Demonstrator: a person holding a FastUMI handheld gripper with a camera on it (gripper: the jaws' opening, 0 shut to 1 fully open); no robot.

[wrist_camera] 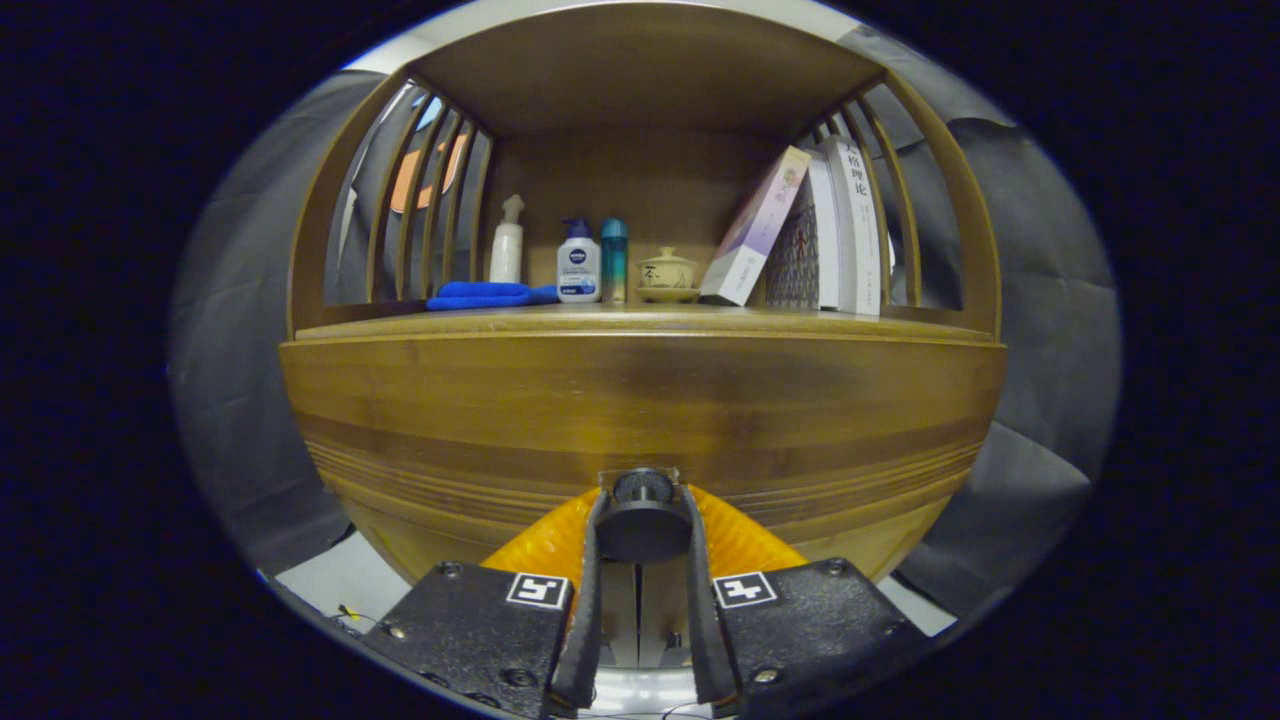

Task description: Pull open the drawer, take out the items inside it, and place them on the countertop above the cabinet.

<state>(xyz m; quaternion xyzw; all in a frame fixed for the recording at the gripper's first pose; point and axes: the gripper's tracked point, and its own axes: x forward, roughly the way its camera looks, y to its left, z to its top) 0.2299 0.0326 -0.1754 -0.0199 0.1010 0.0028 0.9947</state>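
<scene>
A wooden cabinet's drawer front spreads wide just ahead of me, with a dark round knob at its lower middle. My gripper is shut on that knob, one finger pressing each side of it. The drawer looks closed or nearly closed, and its inside is hidden. Above it runs the countertop, the floor of an open shelf. On the countertop lie a folded blue cloth, a white spray bottle, a white pump bottle, a teal bottle and a small lidded cup.
Several books lean at the right end of the shelf. Curved wooden slats close both sides of the shelf, and a top board covers it. A pale floor shows below the cabinet.
</scene>
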